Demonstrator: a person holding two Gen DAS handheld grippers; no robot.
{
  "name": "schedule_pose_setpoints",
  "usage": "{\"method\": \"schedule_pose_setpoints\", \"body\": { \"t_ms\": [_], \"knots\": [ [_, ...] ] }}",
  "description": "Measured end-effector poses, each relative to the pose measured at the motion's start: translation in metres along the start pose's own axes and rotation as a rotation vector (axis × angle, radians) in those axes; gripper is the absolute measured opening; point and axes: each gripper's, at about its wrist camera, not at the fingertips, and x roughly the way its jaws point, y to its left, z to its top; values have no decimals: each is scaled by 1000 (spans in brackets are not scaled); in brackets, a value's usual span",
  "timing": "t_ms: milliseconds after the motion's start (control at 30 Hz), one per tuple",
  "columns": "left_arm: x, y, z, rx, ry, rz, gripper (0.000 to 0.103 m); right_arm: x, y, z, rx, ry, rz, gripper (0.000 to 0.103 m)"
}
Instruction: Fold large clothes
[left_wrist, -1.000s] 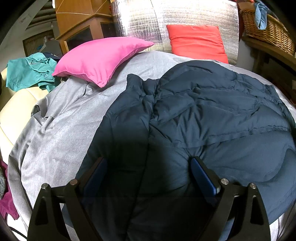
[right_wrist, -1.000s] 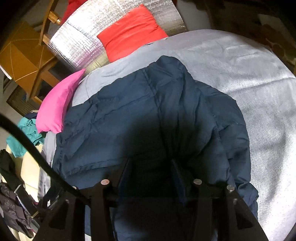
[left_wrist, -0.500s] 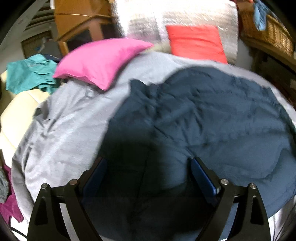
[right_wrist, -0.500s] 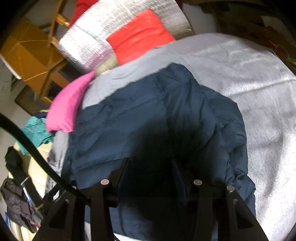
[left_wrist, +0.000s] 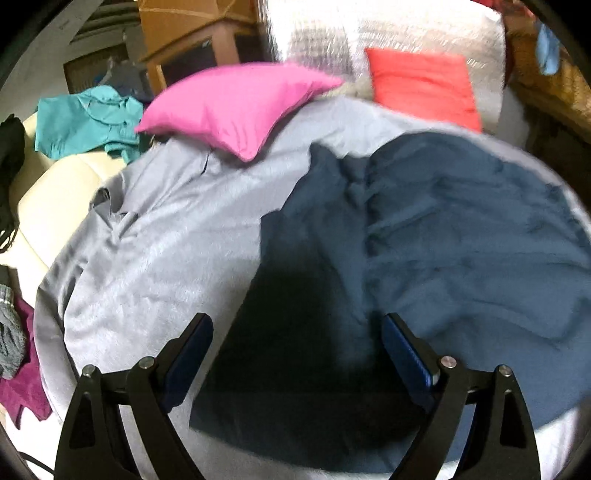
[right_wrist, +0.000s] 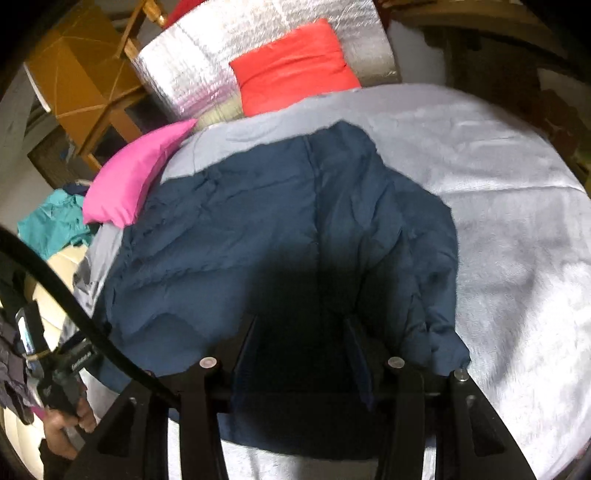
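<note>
A dark blue padded jacket (left_wrist: 461, 240) lies spread flat on a bed covered with a grey sheet (left_wrist: 166, 251). My left gripper (left_wrist: 297, 328) hovers over the jacket's near left edge, its jaws wide open with nothing gripped. In the right wrist view the jacket (right_wrist: 277, 229) fills the middle of the grey sheet (right_wrist: 517, 184). Over its shadowed near part sits my right gripper (right_wrist: 301, 328), its jaws opening. The cloth lies beneath them and I see no fold pinched between the pads.
A pink pillow (left_wrist: 240, 99) and a red pillow (left_wrist: 421, 81) lie at the bed's head against a silver foil mat (right_wrist: 207, 48). A teal garment (left_wrist: 85, 118) rests on a cream seat (left_wrist: 48, 192) to the left. A hand (right_wrist: 62, 428) shows at bottom left.
Both views have drawn back from the jacket. More grey sheet shows at the left in the left wrist view. The right gripper's jaws stand slightly wider and its view has rolled.
</note>
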Motion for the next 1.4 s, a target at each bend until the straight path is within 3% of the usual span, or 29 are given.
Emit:
{"method": "schedule_pose_setpoints", "body": {
  "t_ms": [167, 267, 600, 767, 1000, 1300, 1400],
  "knots": [
    [-65, -1, -12, 18, -105, -9, 92, -41, 18, -19, -31, -131, -24, 67],
    [-100, 3, -12, 21, -144, -35, 93, -72, 34, -40, -52, -205, -35, 68],
    [-215, 17, -10, 24, -333, -7, 94, -157, 79, -73, -125, -344, -30, 76],
    [-256, 21, -14, 10, -384, -24, 98, -195, 104, -81, -175, -401, -37, 79],
    [-294, 26, -16, 8, -436, -13, 98, -230, 129, -91, -216, -437, -21, 79],
    [-318, 26, -21, -10, -435, 1, 99, -263, 148, -106, -246, -477, 4, 79],
    [-329, 28, -23, -27, -434, -26, 99, -275, 151, -112, -246, -485, 13, 79]
  ]
}}
